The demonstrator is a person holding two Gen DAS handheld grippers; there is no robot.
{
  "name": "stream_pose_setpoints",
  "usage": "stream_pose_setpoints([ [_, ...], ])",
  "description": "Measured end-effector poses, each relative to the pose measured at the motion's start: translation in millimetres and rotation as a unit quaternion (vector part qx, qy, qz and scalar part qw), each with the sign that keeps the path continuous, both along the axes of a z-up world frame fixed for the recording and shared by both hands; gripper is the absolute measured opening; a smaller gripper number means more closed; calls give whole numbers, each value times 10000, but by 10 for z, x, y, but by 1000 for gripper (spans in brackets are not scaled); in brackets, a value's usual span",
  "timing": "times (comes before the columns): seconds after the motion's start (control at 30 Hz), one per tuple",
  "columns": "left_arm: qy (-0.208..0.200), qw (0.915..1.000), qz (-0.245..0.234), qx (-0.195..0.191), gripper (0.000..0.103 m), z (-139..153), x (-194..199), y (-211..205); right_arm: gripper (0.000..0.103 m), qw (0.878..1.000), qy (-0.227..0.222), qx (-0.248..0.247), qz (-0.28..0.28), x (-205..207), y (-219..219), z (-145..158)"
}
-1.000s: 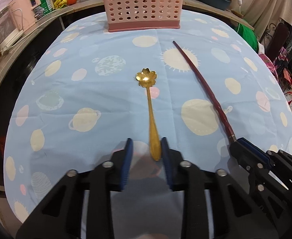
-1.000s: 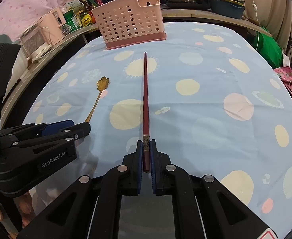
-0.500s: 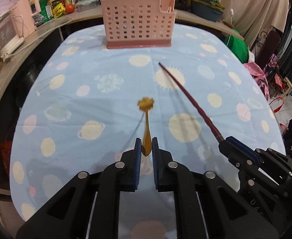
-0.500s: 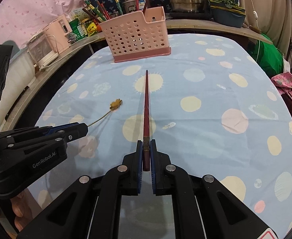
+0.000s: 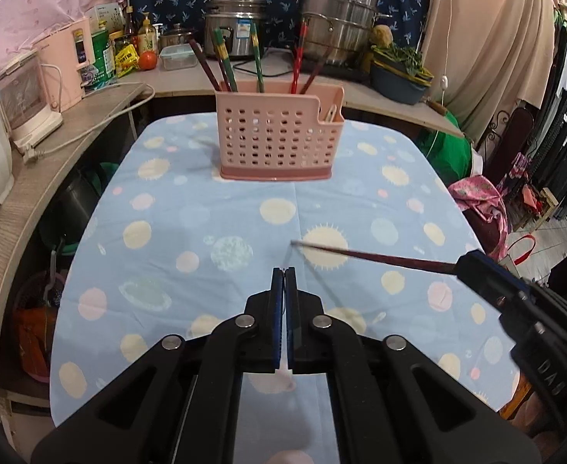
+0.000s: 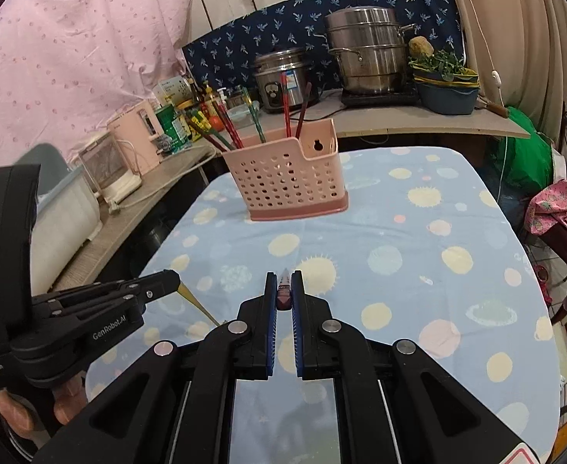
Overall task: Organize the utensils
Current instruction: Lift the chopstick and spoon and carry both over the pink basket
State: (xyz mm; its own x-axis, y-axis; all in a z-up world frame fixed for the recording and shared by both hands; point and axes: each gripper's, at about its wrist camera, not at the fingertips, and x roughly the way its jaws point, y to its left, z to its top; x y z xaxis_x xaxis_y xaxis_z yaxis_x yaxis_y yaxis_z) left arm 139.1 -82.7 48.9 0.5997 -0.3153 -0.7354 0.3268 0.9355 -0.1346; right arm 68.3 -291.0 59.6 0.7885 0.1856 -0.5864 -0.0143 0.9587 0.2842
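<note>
A pink perforated utensil basket point(image 5: 279, 141) stands upright at the far end of the table and holds several chopsticks; it also shows in the right wrist view point(image 6: 291, 176). My left gripper point(image 5: 284, 272) is shut on the gold spoon, seen edge-on there; its gold handle point(image 6: 194, 299) sticks out of the left gripper point(image 6: 169, 280) in the right wrist view. My right gripper point(image 6: 283, 276) is shut on the dark red chopstick point(image 6: 283, 290), which points along the camera. In the left wrist view the chopstick point(image 5: 376, 257) runs leftward from the right gripper point(image 5: 473, 266), above the table.
The table has a light blue planet-print cloth point(image 5: 190, 232). Behind it a counter point(image 5: 90, 104) carries pots, a rice cooker point(image 6: 283, 81), jars and a pink appliance point(image 5: 70, 65). Pink cloth and clothes lie at the right point(image 5: 480, 201).
Both grippers have lifted and tilted up with their utensils off the table. The spoon and chopstick are now seen nearly end-on, and the basket sits more central in both views.
</note>
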Motion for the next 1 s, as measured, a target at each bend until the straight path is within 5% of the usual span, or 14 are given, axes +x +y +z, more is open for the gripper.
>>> stream_pose_setpoints([
  [0.73,-780,9945,176,-669,1,1368,1198,47,7,9894,-1453,32,-54,1180,-185,1319],
  [1.0,-819,9924,306,-871,1,1543,1806,1,7,9834,-1797,91,-224,1832,-252,1648],
])
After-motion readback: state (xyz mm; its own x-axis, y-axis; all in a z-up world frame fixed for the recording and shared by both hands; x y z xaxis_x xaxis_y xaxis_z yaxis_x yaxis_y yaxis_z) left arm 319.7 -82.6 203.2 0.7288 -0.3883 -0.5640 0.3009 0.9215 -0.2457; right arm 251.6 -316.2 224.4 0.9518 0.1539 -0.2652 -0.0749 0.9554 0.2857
